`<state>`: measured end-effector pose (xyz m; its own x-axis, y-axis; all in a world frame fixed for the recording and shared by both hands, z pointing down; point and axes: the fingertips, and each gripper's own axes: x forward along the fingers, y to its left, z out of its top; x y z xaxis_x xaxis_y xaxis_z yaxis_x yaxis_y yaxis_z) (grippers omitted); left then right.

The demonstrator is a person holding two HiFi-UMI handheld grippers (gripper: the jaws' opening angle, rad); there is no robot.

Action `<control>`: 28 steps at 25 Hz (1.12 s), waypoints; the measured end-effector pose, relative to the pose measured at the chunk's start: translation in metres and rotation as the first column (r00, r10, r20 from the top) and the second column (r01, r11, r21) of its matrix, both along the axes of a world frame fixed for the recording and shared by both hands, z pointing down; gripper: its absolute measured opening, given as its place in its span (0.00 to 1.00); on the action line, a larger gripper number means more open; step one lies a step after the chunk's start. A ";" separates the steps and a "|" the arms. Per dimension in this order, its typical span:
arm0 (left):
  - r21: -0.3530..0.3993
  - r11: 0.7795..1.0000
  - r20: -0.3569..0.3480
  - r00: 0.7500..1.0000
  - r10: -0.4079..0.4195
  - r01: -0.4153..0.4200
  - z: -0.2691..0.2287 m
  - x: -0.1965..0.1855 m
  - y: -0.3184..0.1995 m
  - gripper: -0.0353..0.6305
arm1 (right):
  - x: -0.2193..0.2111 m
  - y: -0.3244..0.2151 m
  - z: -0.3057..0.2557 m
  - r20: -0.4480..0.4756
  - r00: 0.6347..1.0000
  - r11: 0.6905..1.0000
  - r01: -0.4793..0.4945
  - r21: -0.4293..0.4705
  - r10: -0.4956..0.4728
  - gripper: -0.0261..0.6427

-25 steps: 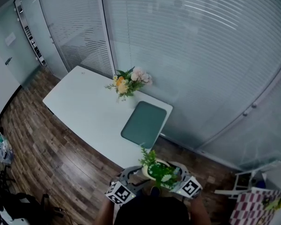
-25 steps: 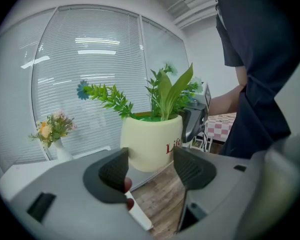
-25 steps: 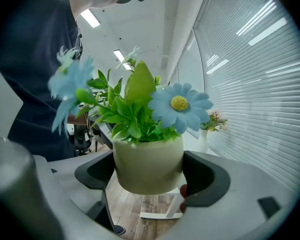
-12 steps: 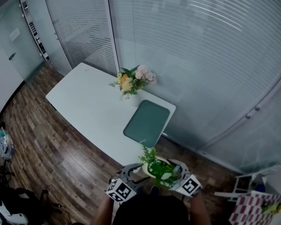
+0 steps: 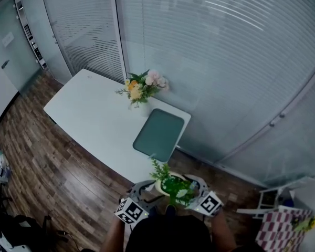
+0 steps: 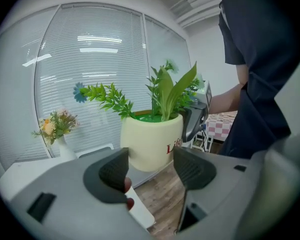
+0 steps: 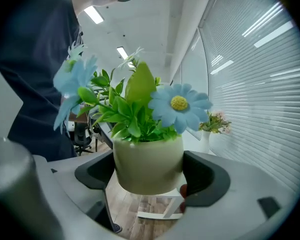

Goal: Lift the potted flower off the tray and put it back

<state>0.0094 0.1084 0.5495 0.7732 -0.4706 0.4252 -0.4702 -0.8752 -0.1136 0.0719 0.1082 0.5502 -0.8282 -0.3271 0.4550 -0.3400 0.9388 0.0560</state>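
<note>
Cream pot (image 7: pixel 147 159) in right claw (image 7: pixel 149 178), lettering (image 6: pixel 172 147) obscured

Bright and soft all over in the head view, with white streaks of lamp glare on the blinds (image 5: pixel 226 46) and hardly any shadow on the table (image 5: pixel 89 114). Bent round like a fishbowl in both gripper views, black in the corners, with long lamps (image 7: pixel 93 15) glowing overhead. A bit fuzzy up close on the pot (image 7: pixel 147 164), and dark on the person's shirt (image 6: pixel 255 59) against the light.
</note>
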 end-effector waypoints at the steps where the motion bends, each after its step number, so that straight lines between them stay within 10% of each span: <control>1: 0.004 1.000 -0.017 1.000 0.004 -0.004 -0.003 0.000 0.001 0.47 | 0.000 0.001 -0.002 0.002 1.000 1.000 -0.003 -0.007 0.003 0.63; 28: 0.033 0.999 -0.041 0.999 0.020 -0.019 -0.014 -0.051 -0.003 0.47 | -0.053 -0.001 -0.010 0.018 1.000 0.999 -0.004 0.050 0.003 0.63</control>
<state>-0.0420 0.1056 0.5359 0.7992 -0.4681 0.3772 -0.4578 -0.8805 -0.1227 0.0186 0.1073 0.5403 -0.8349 -0.3517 0.4235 -0.3443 0.9339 0.0968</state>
